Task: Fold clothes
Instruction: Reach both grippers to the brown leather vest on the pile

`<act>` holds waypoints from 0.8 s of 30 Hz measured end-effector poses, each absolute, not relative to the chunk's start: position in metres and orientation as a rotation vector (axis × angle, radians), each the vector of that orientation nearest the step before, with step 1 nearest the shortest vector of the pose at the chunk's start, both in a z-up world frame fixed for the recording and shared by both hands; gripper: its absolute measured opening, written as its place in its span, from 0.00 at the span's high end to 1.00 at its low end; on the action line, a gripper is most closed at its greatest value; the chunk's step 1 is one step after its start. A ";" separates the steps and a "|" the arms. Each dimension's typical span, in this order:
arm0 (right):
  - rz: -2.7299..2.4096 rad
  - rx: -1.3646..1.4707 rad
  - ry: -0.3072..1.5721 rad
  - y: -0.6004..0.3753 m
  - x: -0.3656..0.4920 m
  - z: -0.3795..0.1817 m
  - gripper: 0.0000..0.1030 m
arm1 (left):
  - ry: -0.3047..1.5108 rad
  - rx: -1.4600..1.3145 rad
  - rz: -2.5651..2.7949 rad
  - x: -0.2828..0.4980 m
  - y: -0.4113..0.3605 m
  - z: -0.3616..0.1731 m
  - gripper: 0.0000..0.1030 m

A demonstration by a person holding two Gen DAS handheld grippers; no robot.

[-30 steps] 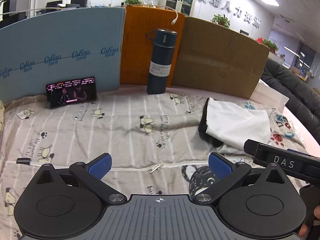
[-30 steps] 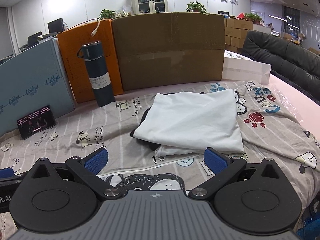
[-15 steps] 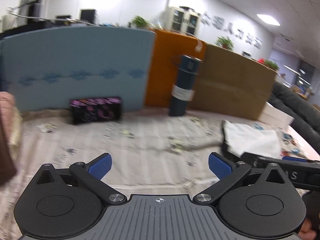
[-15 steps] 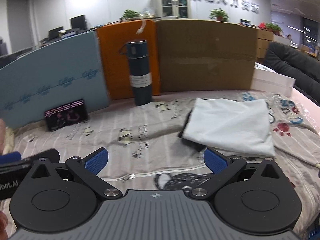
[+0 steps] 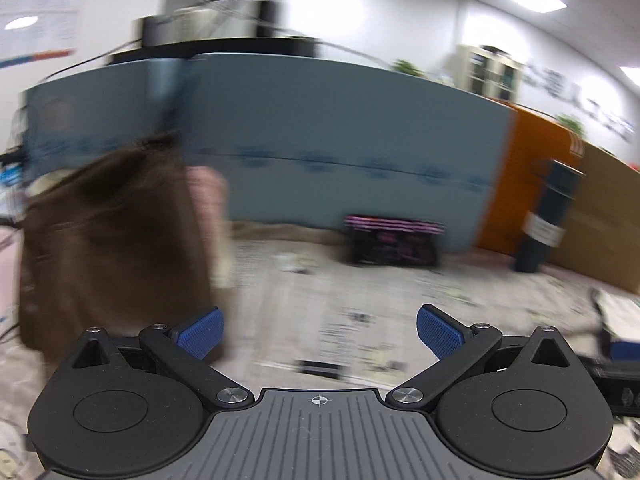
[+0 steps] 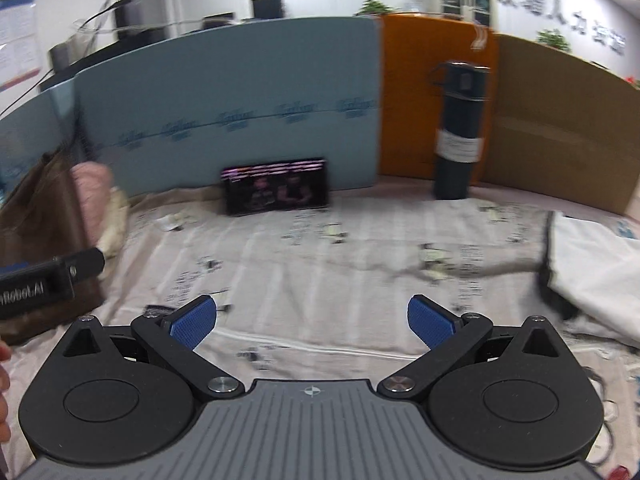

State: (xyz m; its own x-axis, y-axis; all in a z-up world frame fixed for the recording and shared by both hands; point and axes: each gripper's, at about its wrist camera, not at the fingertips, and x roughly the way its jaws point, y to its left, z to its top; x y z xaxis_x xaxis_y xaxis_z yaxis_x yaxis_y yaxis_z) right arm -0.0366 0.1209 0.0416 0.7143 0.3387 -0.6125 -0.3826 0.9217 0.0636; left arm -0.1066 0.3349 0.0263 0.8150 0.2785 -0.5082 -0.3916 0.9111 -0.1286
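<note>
one white garment (image 6: 596,264) lies folded at the right of the bed (image 6: 320,248); the step in hand looks like fetching the next piece. left tongs (image 5: 318,332) and right tongs (image 6: 312,322) gape empty. the brown garment (image 5: 108,240) heaps at the left edge, wanting a pinch. blue panel (image 6: 240,100), flask (image 6: 460,132) and phone (image 6: 276,186) stand behind.

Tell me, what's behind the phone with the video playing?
Right behind the phone stands a light blue board with printed logos. What lies behind that board near the bed is hidden; only office monitors show above it.
</note>
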 end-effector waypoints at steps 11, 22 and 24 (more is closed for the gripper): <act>0.747 -0.344 0.645 0.258 -0.051 -0.004 0.00 | 0.455 -0.389 0.574 -0.163 0.460 0.018 0.00; 1.095 -0.372 0.635 0.374 -0.092 -0.018 0.00 | 0.490 -0.467 0.963 -0.226 0.558 -0.001 0.00; 1.137 -0.393 0.621 0.396 -0.101 -0.023 0.00 | 0.483 -0.489 0.950 -0.231 0.567 -0.003 0.00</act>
State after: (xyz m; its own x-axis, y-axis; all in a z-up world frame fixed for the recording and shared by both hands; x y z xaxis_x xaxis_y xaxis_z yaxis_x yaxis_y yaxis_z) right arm -0.1009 0.3958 -0.0232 0.2813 0.7158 -0.6392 -0.9248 0.3801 0.0187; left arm -0.2314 0.5670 -0.0028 0.4944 0.6416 -0.5865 -0.8519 0.4916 -0.1805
